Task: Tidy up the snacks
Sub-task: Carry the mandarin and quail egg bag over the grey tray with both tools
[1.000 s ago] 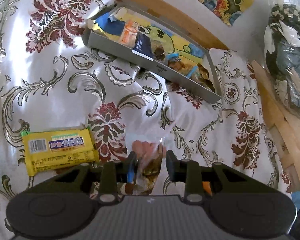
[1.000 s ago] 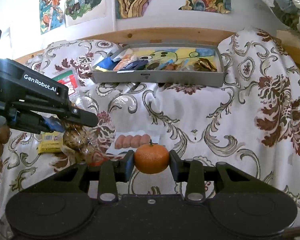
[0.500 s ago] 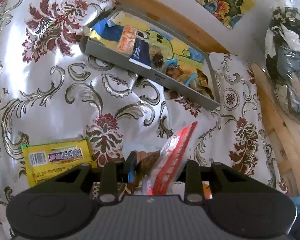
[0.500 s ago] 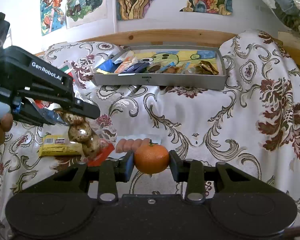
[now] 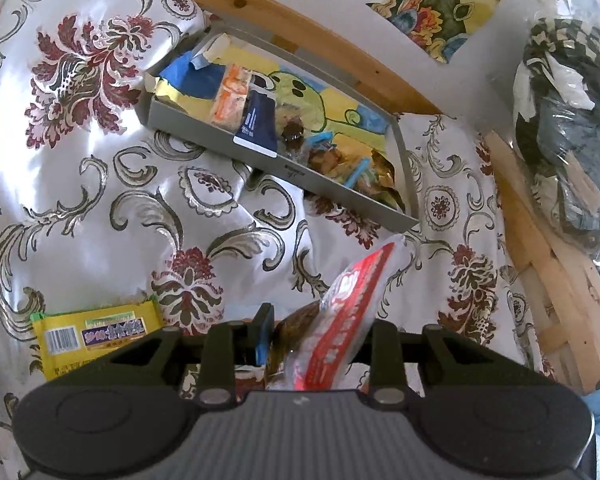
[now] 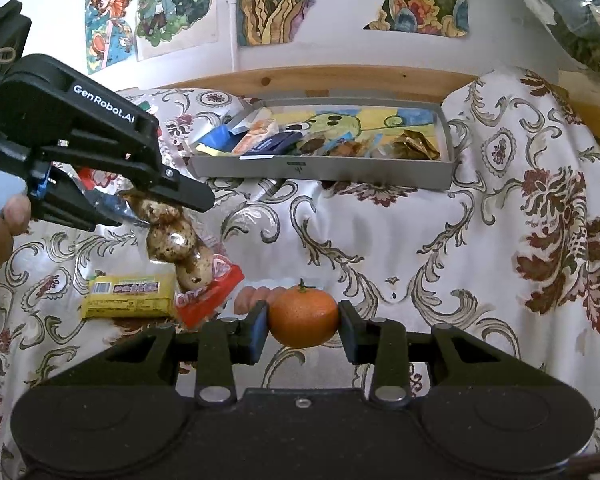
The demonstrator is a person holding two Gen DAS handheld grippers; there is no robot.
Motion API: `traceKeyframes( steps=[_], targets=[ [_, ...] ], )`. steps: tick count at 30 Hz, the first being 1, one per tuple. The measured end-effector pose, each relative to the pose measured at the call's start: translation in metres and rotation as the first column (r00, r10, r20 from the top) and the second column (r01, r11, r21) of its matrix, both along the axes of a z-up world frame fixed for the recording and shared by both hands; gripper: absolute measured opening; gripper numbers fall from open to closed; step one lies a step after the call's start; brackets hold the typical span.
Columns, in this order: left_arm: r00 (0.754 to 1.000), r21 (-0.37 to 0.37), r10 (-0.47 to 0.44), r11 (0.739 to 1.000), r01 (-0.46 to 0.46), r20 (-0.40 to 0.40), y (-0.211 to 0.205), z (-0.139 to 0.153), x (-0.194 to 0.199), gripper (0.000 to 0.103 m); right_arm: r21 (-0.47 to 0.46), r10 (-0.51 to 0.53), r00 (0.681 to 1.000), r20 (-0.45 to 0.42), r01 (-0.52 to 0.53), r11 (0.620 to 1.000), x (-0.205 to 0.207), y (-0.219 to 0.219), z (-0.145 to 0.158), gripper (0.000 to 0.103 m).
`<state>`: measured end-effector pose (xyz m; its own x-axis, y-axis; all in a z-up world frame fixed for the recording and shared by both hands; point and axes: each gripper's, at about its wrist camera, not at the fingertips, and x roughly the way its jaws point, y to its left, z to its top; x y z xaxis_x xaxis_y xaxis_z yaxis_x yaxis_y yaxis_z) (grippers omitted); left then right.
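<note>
My left gripper [image 5: 318, 336] is shut on a clear snack bag with a red end [image 5: 340, 320]. It holds the bag in the air above the cloth; in the right wrist view the bag [image 6: 184, 252] hangs from that gripper [image 6: 140, 208] and shows speckled eggs inside. My right gripper [image 6: 303, 320] is shut on an orange mandarin [image 6: 303, 316]. A grey tray [image 6: 320, 168] with several snack packets stands at the back, also in the left wrist view [image 5: 228, 148]. A yellow packet [image 5: 92, 340] lies on the cloth, in the right view [image 6: 128, 294] too.
A pack of pink sausages [image 6: 256, 296] lies on the cloth just behind the mandarin. A wooden rail [image 6: 340, 76] runs behind the tray under wall posters. Bagged clothes [image 5: 572, 128] are piled at the right. The flowered cloth [image 6: 460, 260] covers the surface.
My left gripper has lifted the snack bag off the cloth and raised it toward the tray. My right gripper holds the mandarin in the same place.
</note>
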<state>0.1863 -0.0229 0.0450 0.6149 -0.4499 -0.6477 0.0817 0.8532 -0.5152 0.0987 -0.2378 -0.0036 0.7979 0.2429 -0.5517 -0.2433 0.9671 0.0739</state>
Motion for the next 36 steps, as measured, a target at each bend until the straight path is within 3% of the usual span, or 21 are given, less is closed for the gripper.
traceKeyframes(
  steps=[9,18,28,36],
  targets=[
    [1.000,-0.009,-0.015,1.000,0.015,0.012,-0.006,0.010,0.009,0.032,0.002,0.017,1.000,0.011,-0.017,1.000,0.009,0.000,0.008,0.039],
    [0.999,-0.022,-0.017,1.000,0.018,0.048,-0.014,0.026,0.038,0.031,0.017,0.045,0.997,0.061,-0.046,0.999,0.050,-0.004,0.038,0.039],
    [0.998,-0.083,-0.018,0.996,0.022,0.057,-0.016,0.048,0.129,0.031,-0.022,0.060,0.993,0.098,-0.058,0.998,0.142,-0.005,0.065,0.039],
    [1.000,-0.127,0.001,0.992,0.001,0.017,-0.012,0.036,0.204,0.032,-0.034,0.013,0.992,0.124,-0.009,0.999,0.238,0.003,0.067,0.039]
  ],
)
